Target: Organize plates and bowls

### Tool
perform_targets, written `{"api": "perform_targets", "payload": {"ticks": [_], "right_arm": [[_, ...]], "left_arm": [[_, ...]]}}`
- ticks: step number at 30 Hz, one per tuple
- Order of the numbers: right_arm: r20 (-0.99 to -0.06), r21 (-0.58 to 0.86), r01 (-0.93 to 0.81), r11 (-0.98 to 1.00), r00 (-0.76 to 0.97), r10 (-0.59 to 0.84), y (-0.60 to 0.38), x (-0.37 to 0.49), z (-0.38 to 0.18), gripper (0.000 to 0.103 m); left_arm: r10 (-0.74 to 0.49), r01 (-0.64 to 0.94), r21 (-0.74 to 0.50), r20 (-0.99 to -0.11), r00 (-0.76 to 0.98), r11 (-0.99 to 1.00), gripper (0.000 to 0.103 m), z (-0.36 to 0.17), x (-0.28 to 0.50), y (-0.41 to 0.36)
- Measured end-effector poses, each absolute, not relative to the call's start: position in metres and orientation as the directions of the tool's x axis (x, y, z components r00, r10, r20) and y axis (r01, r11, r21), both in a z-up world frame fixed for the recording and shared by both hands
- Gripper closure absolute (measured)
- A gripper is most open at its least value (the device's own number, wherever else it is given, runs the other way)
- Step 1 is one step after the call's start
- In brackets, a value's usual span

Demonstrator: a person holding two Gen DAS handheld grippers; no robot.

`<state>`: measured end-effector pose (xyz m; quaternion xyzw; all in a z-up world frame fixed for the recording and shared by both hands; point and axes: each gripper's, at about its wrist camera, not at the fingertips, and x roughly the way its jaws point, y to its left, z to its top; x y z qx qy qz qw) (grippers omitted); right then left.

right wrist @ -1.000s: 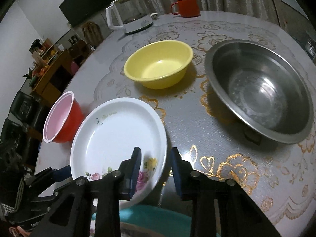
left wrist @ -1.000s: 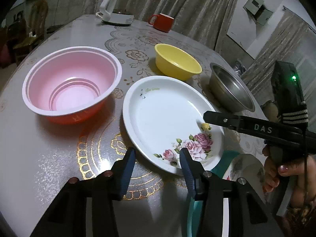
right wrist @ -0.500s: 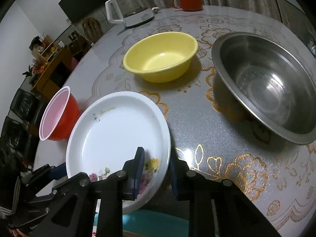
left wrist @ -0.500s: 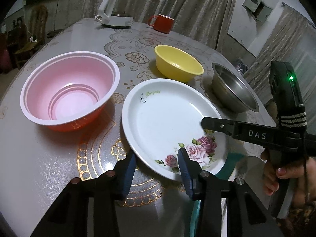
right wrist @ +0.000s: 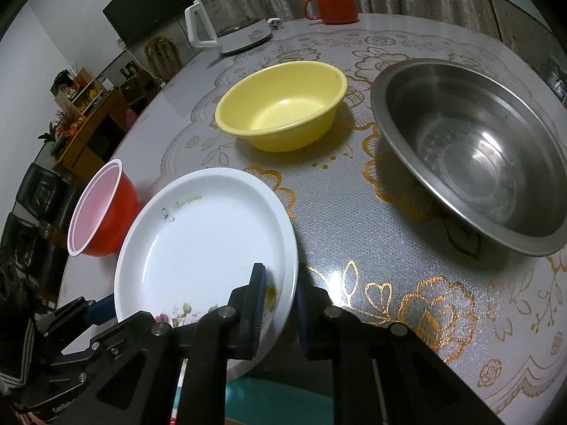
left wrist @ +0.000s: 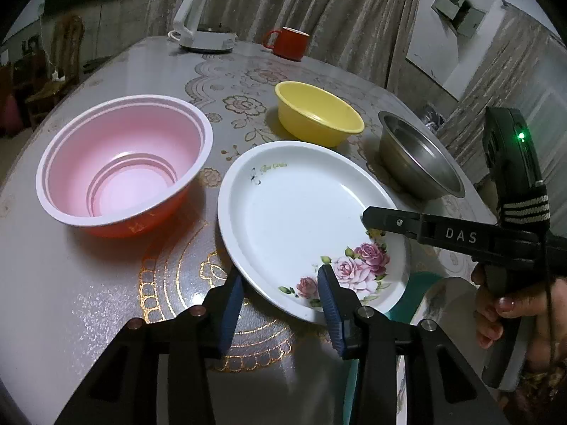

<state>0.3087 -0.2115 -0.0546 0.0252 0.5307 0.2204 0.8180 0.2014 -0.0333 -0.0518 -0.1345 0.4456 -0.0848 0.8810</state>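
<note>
A white plate with pink roses (left wrist: 301, 219) (right wrist: 205, 244) is tilted up over the table's near edge. My right gripper (right wrist: 280, 301) is shut on the white plate's rim, one finger above and one below; it shows at the right of the left wrist view (left wrist: 368, 217). My left gripper (left wrist: 280, 290) is open, its blue pads either side of the plate's near rim without pinching it. A pink-lined red bowl (left wrist: 124, 163) (right wrist: 99, 209), a yellow bowl (left wrist: 319, 113) (right wrist: 283, 106) and a steel bowl (left wrist: 418, 156) (right wrist: 471, 148) stand on the table.
A white electric kettle (left wrist: 209, 17) (right wrist: 226, 21) and a red mug (left wrist: 287, 42) (right wrist: 333, 5) stand at the table's far side. A teal object (left wrist: 421, 283) lies below the plate at the table's near edge. A sideboard and black chairs (right wrist: 39, 191) stand left.
The plate has risen and tilted up in my right gripper. Both grippers have drawn back and up a little from the table; the left stays open around the near rim.
</note>
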Motion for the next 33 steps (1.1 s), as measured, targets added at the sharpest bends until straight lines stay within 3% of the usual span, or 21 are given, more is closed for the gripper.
{"api": "perform_targets", "payload": {"ticks": [33], "right_arm": [[-0.794,0.32,-0.334,0.887,0.417,0.443,-0.24,0.268,-0.026,0.088]], "left_arm": [[-0.237,0.095,-0.234,-0.708,0.666,0.968,0.061,-0.018,0.177,-0.05]]}}
